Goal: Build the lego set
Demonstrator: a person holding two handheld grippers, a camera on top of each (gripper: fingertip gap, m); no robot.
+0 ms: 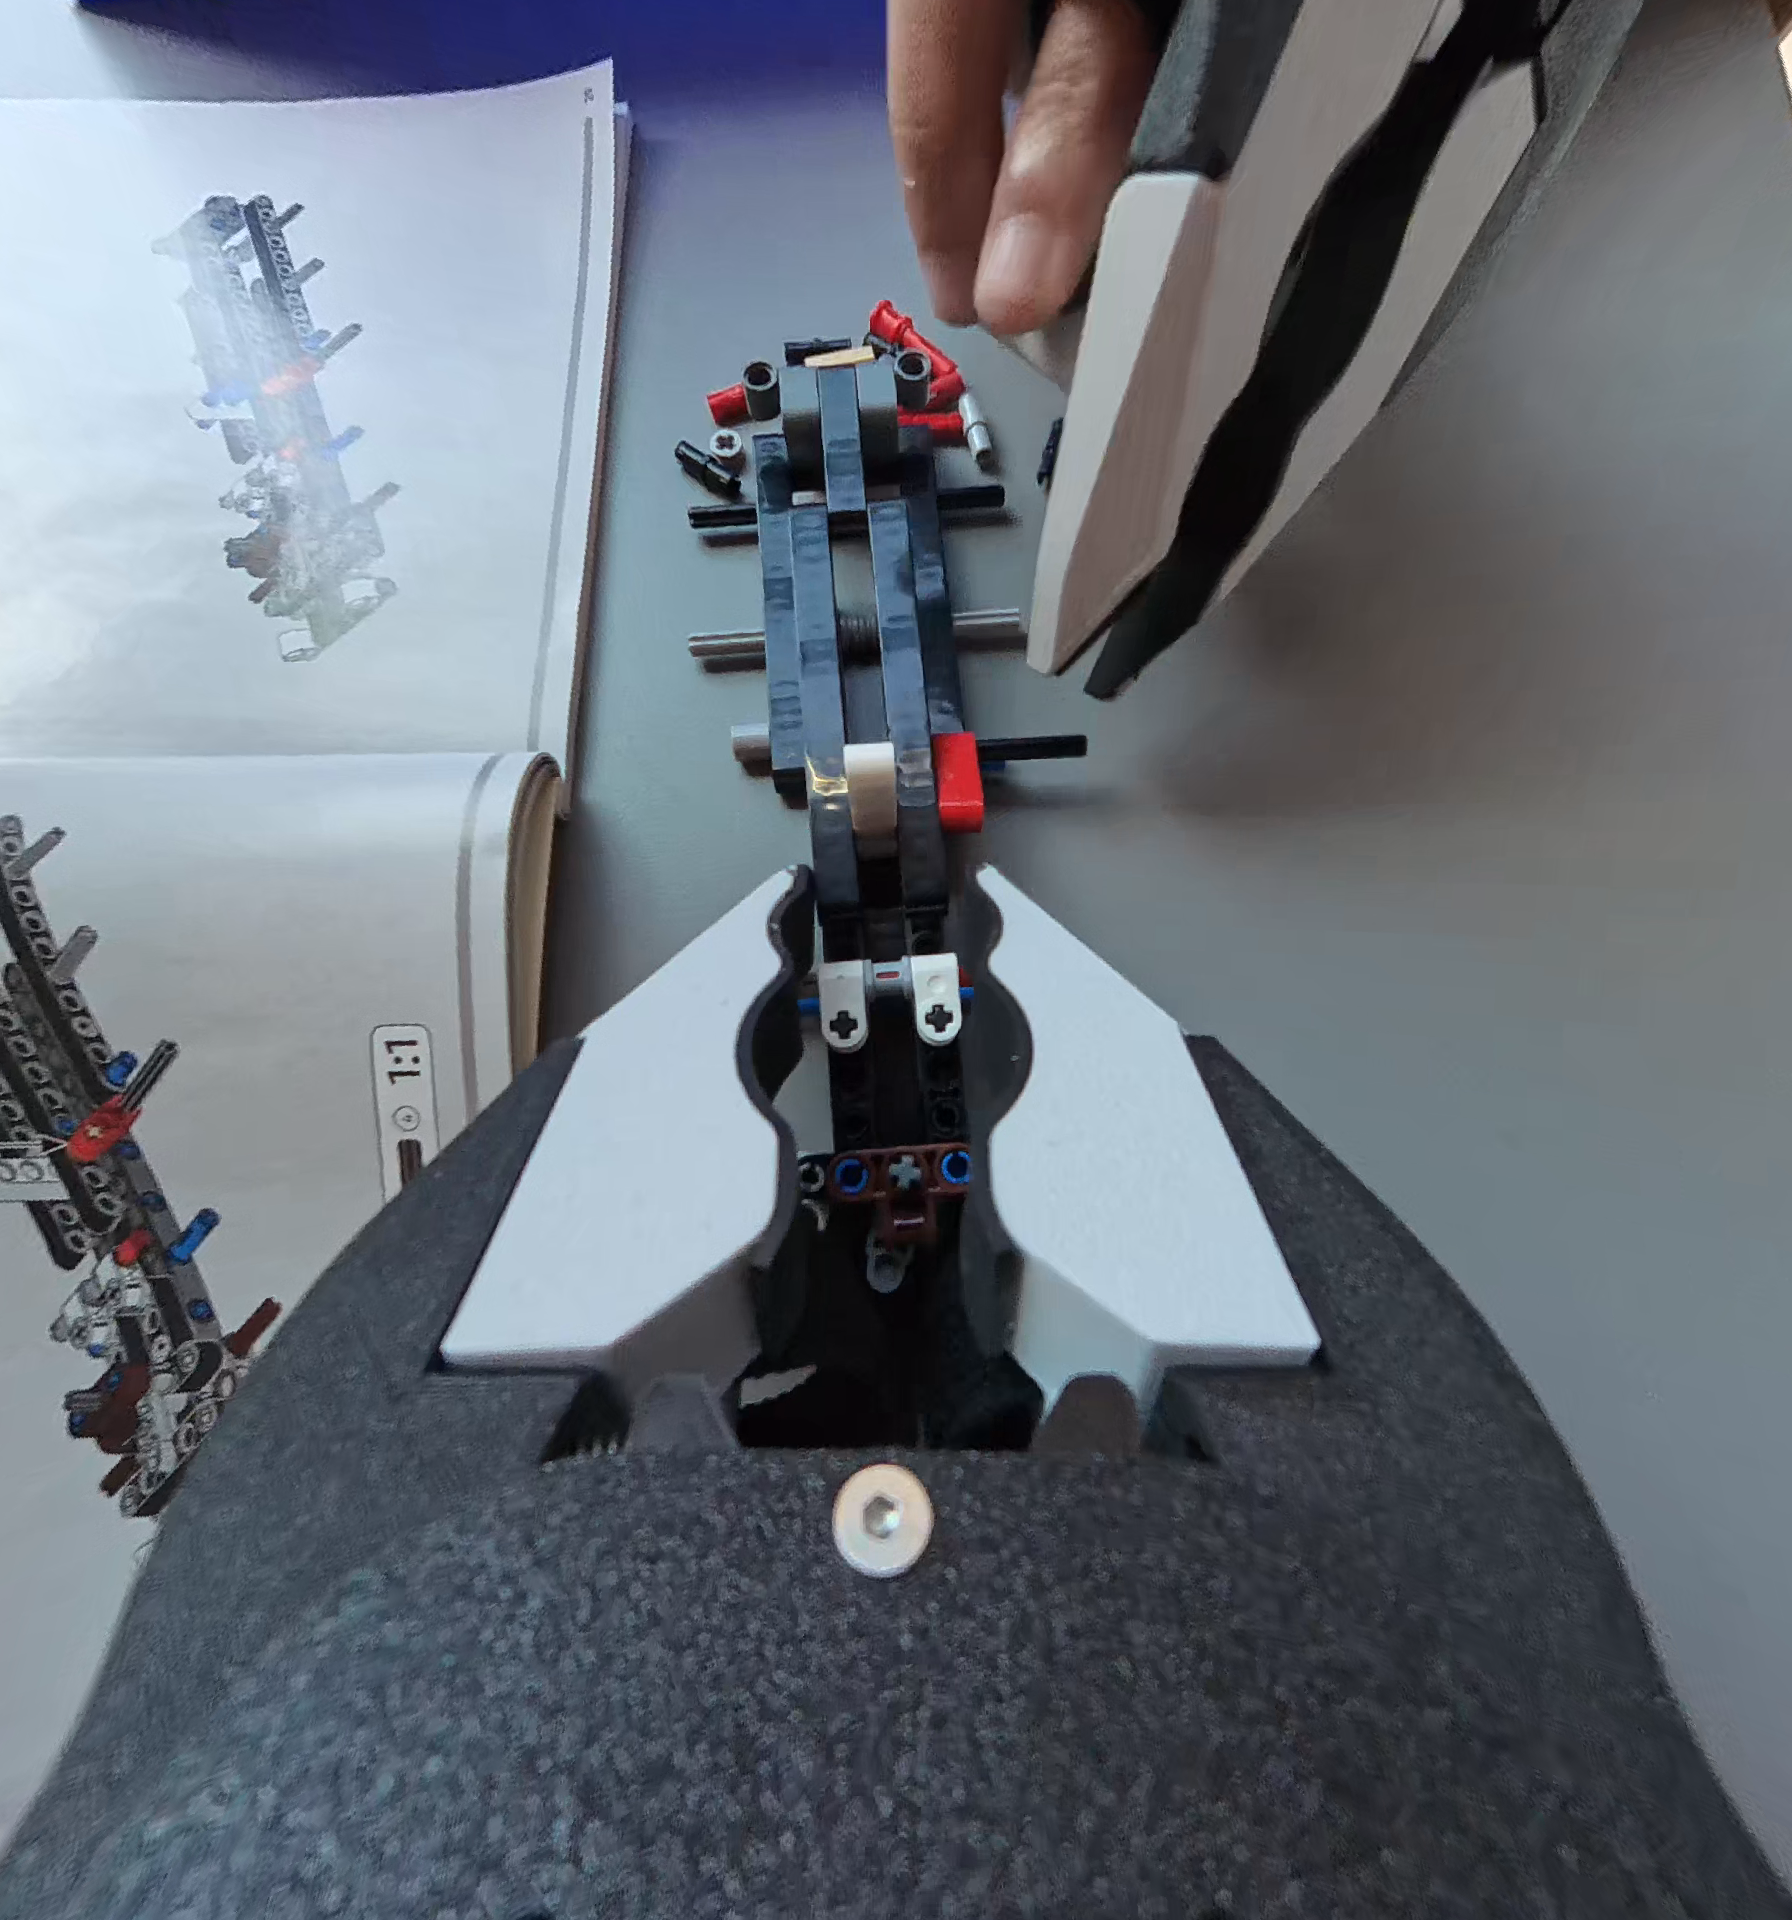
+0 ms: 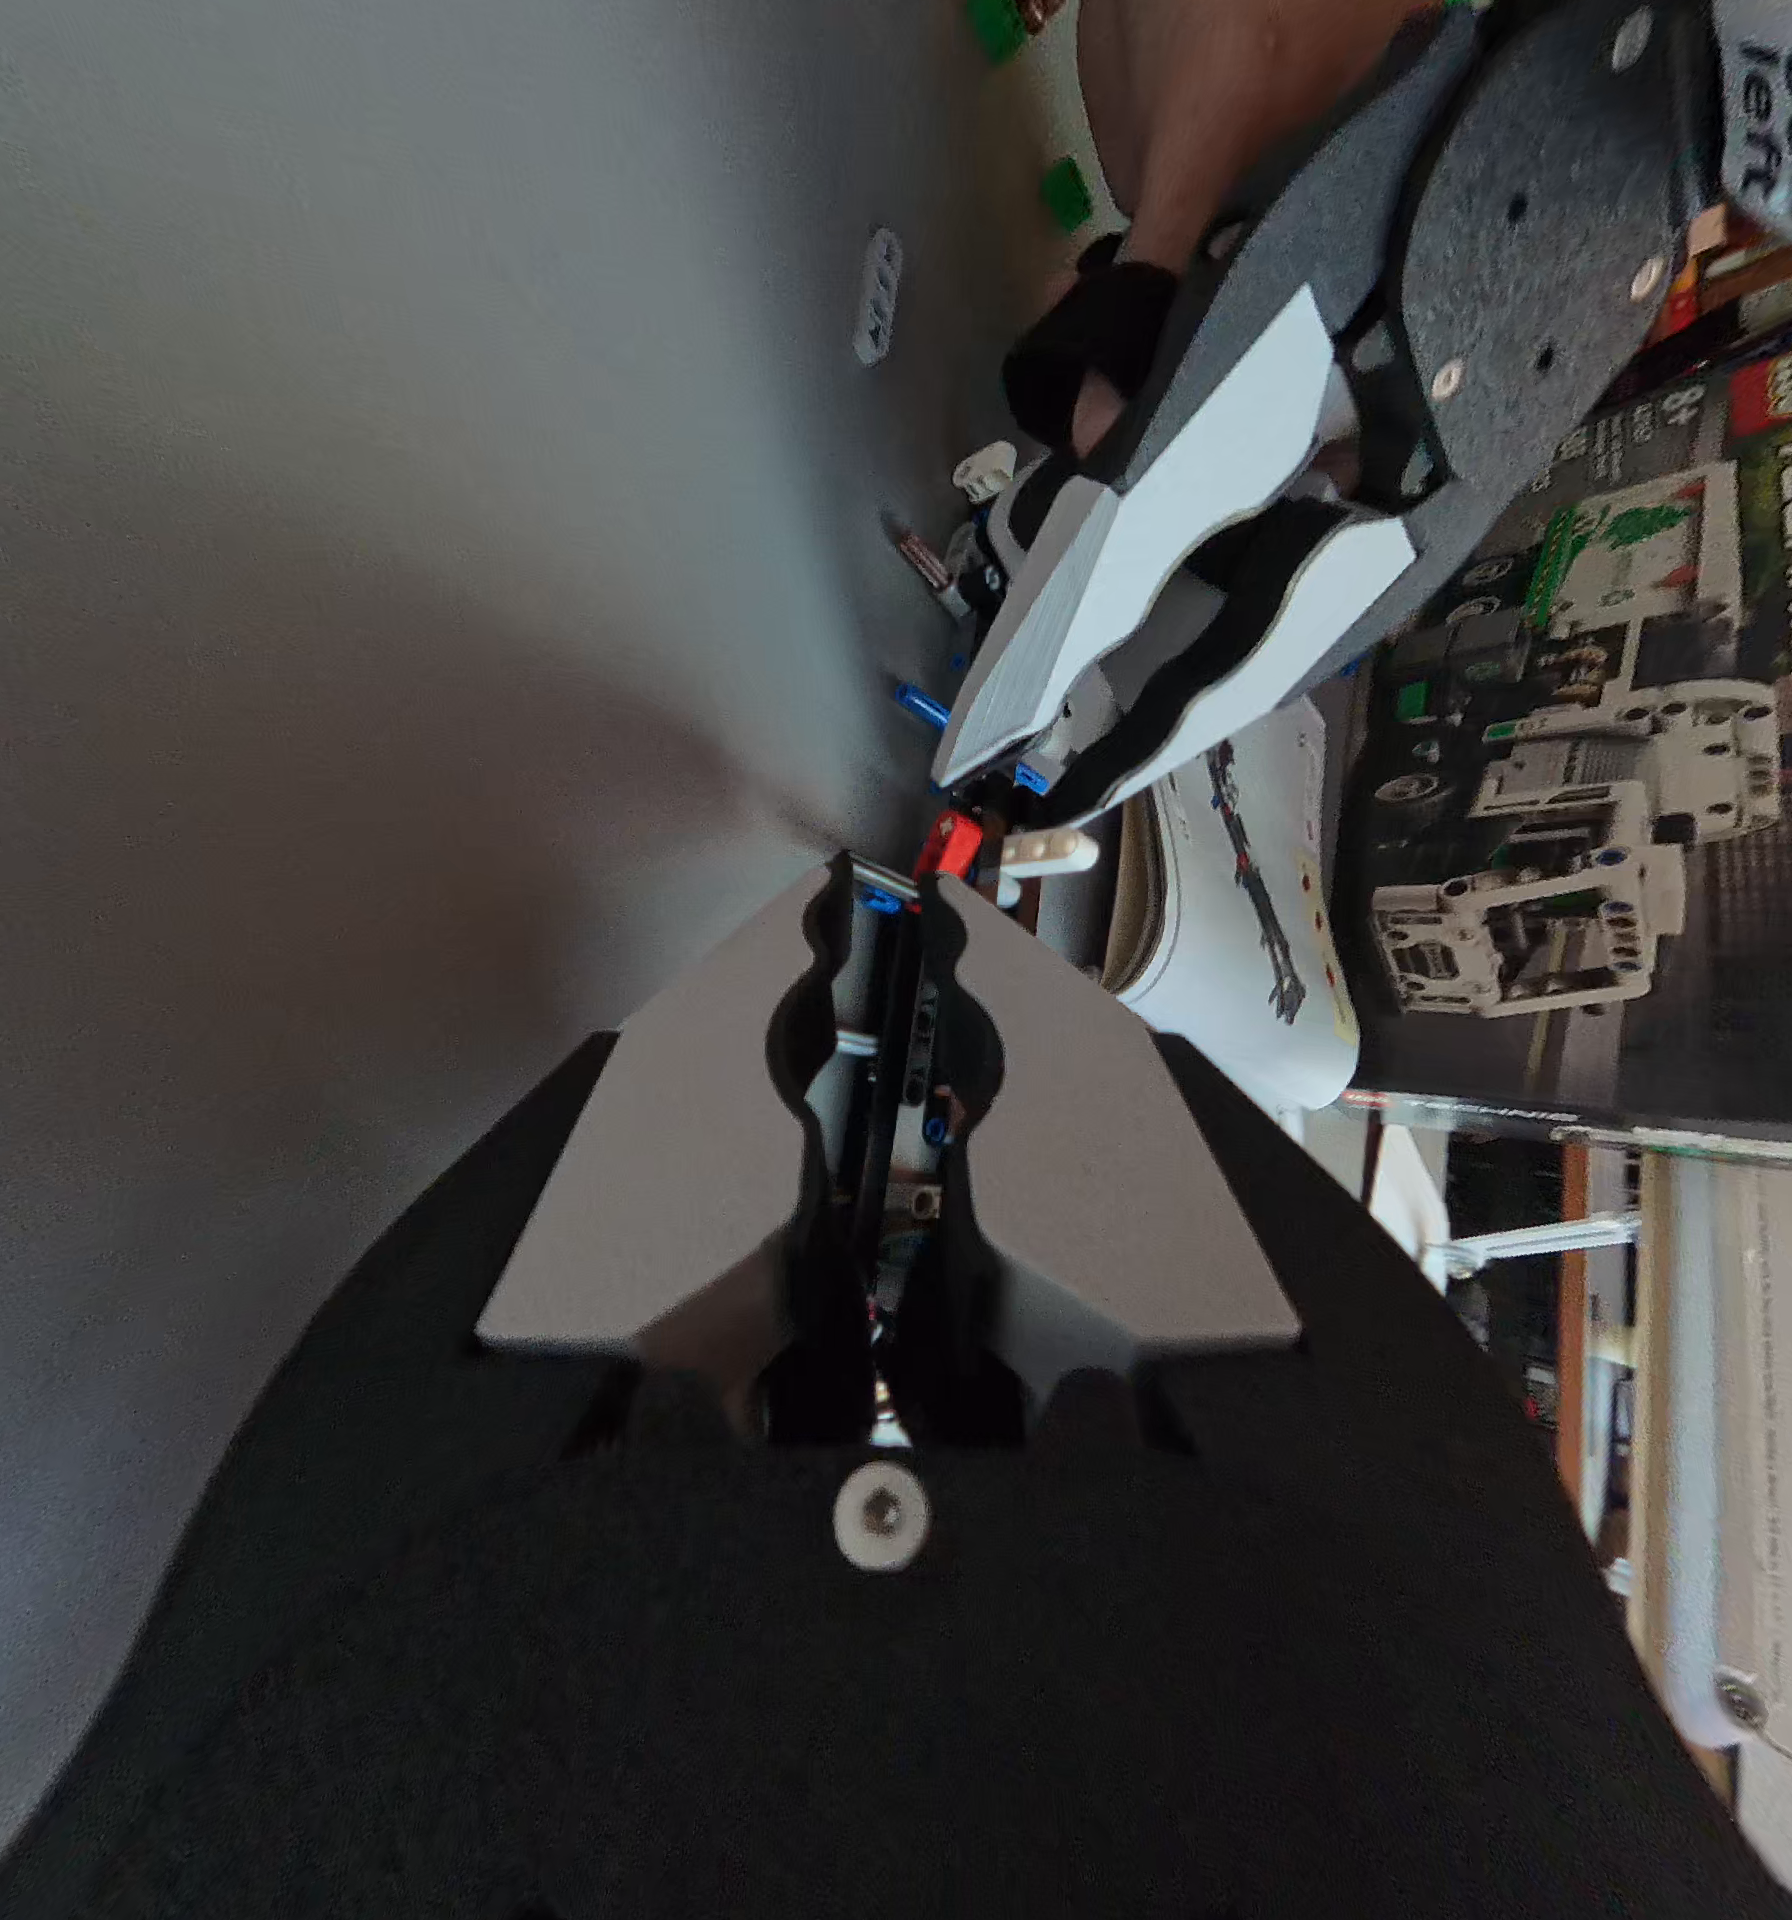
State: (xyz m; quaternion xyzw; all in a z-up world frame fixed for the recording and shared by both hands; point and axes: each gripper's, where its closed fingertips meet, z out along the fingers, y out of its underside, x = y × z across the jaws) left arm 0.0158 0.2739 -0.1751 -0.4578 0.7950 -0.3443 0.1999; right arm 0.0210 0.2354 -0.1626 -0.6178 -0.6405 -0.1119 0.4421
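Note:
A long dark-blue and black brick frame [image 1: 850, 582] with white, red and grey parts lies on the grey table [image 1: 1443, 935]. In the left wrist view my left gripper [image 1: 890, 883] is closed around its near end. The pads sit against the beams and the side pins of its white connectors [image 1: 892, 997]. My right gripper [image 1: 1079, 670] hovers just right of the frame's middle, its fingers slightly apart with nothing between them. In the right wrist view my right gripper [image 2: 892, 873] points along the frame [image 2: 949, 842], with my left gripper [image 2: 1006, 795] beyond it.
An open instruction booklet [image 1: 248, 416] lies left of the frame. Loose red, grey and black pins [image 1: 933, 384] sit at the frame's far end. A hand [image 1: 985, 156] holds the right gripper. A printed box [image 2: 1650, 727] stands past the booklet. Across from one pair of fingers to the other is roughly 5 cm.

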